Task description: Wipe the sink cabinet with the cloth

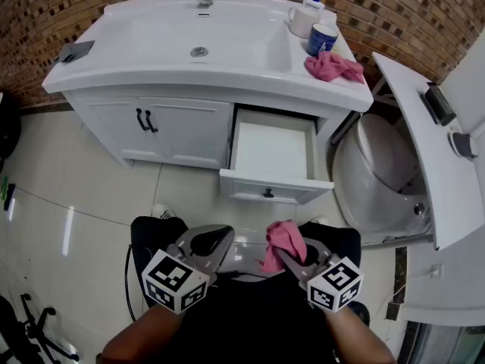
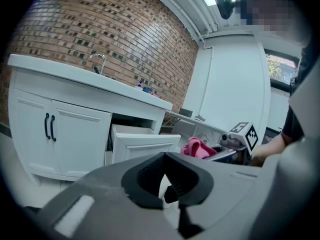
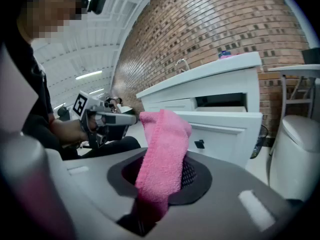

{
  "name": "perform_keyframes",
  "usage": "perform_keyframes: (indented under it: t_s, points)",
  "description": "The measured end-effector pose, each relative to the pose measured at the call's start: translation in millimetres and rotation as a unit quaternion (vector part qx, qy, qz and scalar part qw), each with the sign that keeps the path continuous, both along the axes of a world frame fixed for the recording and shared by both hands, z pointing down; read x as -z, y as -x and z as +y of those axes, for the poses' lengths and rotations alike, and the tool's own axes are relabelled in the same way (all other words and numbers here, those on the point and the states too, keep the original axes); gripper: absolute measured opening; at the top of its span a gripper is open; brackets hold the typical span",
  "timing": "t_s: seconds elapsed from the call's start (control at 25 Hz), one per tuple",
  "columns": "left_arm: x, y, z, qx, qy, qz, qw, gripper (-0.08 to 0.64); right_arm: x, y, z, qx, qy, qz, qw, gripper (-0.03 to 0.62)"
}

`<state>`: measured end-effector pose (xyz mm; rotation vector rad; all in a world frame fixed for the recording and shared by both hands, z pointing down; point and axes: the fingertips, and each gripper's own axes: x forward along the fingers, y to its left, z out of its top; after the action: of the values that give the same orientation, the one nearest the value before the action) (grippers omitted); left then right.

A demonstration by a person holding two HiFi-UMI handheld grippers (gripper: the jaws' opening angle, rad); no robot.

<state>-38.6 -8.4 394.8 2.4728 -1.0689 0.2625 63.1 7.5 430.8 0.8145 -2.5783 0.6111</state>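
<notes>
One pink cloth [image 1: 285, 239] is pinched between the jaws of the right hand-held gripper [image 1: 282, 253]. It stands bunched above them, low in front of the person and well apart from the white sink cabinet [image 1: 176, 131], whose right-hand drawer [image 1: 273, 152] stands pulled out. A second pink cloth [image 1: 334, 67] lies crumpled at the right end of the counter [image 1: 144, 48], just beside a blue mug [image 1: 321, 38]. The left hand-held gripper [image 1: 220, 241], near the right one, has its jaws drawn together with nothing between them.
</notes>
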Motion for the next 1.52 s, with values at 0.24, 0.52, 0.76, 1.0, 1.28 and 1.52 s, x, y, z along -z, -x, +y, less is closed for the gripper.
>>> perform_keyframes:
  t_s: [0.24,0.52,0.76,1.0,1.28,1.52]
  points:
    - [-18.9,5.3,-24.0,0.011,0.003,-0.019,0.9998,0.005,-31.4,55.5,-41.0,0.043,-0.01,0.029,0.999,0.095]
    - [-37.7,19.9,-39.3,0.031,0.025,-0.005,0.9992,0.005,-95.9,113.1,-85.4,0.057,0.004,0.035,0.998,0.094]
    - [-46.5,12.6,-39.2,0.027,0.046,0.019,0.9984,0.005,-133.0,119.1,-93.0,0.046,-0.02,0.062,0.997,0.094]
    - [-46.3,12.0,-33.9,0.025,0.04,0.0,0.9989,0.005,-139.2,129.0,-89.0,0.073,-0.053,0.082,0.993,0.095]
    - [-50.3,3.3,-31.9,0.014,0.041,-0.014,0.999,0.005,-133.9,118.1,-96.2,0.053,-0.046,0.074,0.995,0.094]
    - [-48.8,-7.3,-36.6,0.008,0.034,-0.012,0.9993,0.005,-145.0,100.7,-97.9,0.042,-0.03,0.086,0.995,0.094]
